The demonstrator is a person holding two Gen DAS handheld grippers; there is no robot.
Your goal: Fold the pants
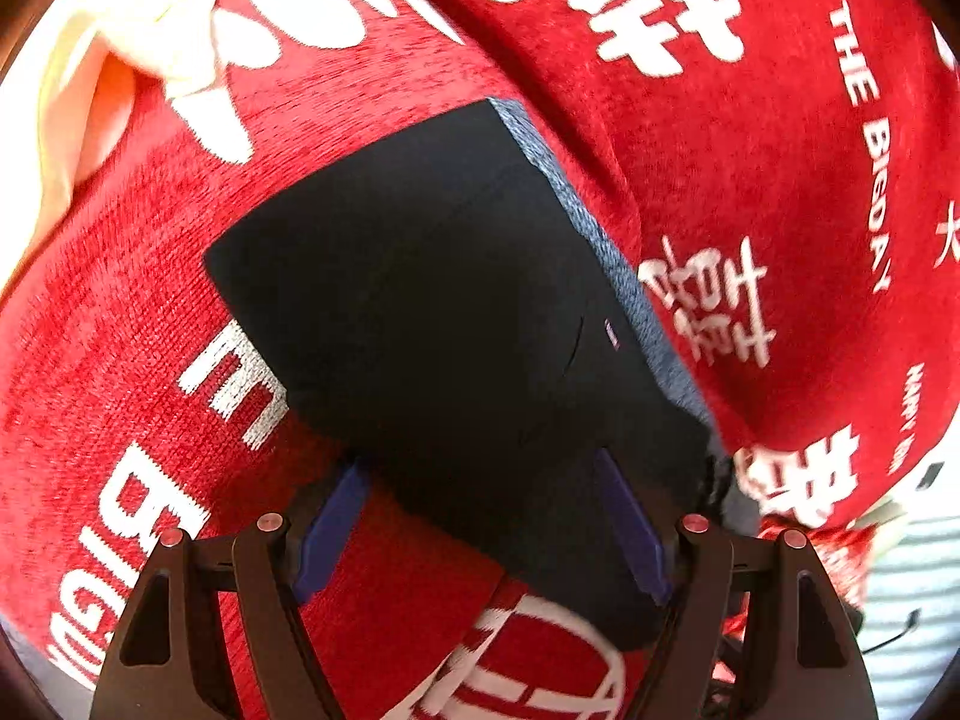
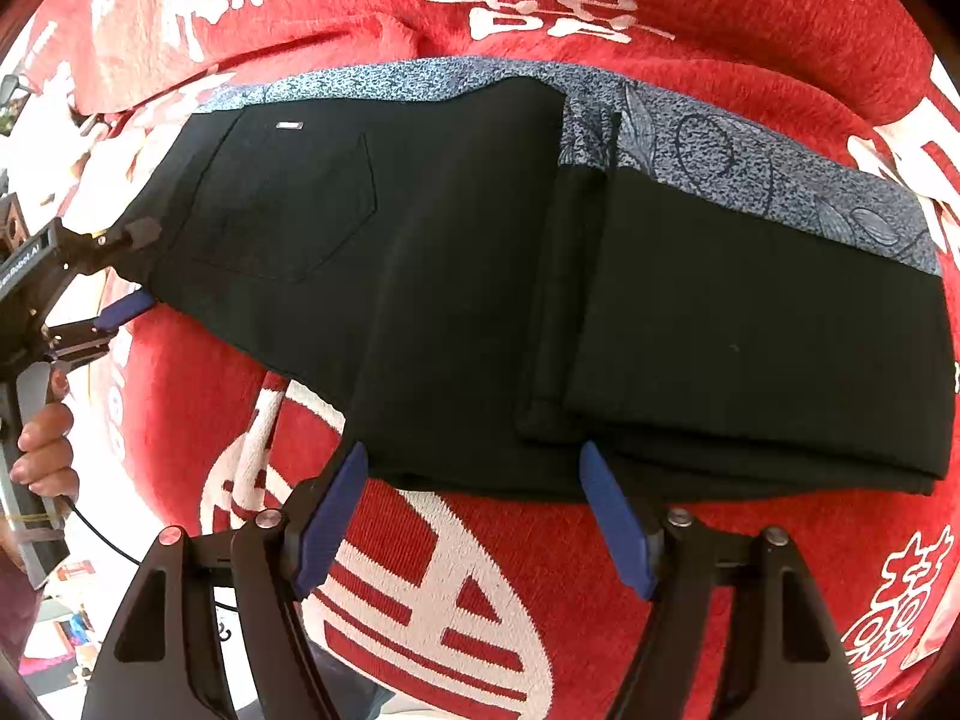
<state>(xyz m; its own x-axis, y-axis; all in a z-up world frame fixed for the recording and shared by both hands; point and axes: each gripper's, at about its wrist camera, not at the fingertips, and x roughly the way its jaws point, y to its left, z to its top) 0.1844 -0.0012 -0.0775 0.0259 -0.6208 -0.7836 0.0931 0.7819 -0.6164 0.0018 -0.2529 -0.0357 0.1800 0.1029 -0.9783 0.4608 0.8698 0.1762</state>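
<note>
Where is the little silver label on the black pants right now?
In the right wrist view, the silver label sits upper left on the black pants, just above the back pocket and below the blue patterned fabric.

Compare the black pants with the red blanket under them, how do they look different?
The black pants are plain and dark, with a blue patterned lining along one edge; the red blanket is bright and covered in white characters and lettering. The pants lie folded into layers; the blanket is spread wide beneath them. Both are fabric.
</note>
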